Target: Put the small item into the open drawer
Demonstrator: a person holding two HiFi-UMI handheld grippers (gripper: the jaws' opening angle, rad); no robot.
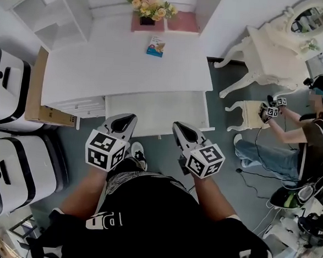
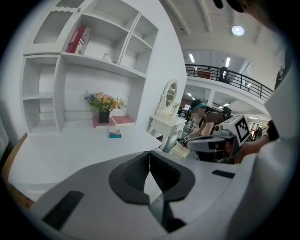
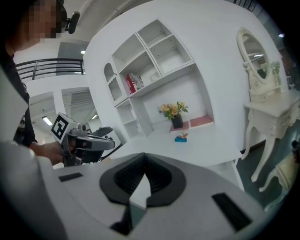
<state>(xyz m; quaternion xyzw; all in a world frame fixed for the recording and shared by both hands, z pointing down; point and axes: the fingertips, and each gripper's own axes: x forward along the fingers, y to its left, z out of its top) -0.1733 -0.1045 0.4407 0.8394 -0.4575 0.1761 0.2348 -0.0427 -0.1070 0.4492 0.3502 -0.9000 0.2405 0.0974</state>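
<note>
The small item [image 1: 155,46], a blue packet, lay on the white desk [image 1: 93,74] towards its back edge, well apart from both grippers. Just at its 12 o'clock in the head view stood a pot of flowers [image 1: 149,8] on a pink mat. The open drawer [image 1: 151,111] was pulled out of the desk's front at the item's 6 o'clock. The left gripper [image 1: 127,119] hovered at the drawer's front edge near 7 o'clock, its jaws pressed together tip to tip. The right gripper [image 1: 178,127] hung at about 5 o'clock of the drawer, jaws likewise closed on themselves. A cardboard box [image 1: 39,98] leaned at the desk's 9 o'clock side. A white dressing table [image 1: 272,50] stood at 2 o'clock, with a seated person [image 1: 310,136] beside it.
</note>
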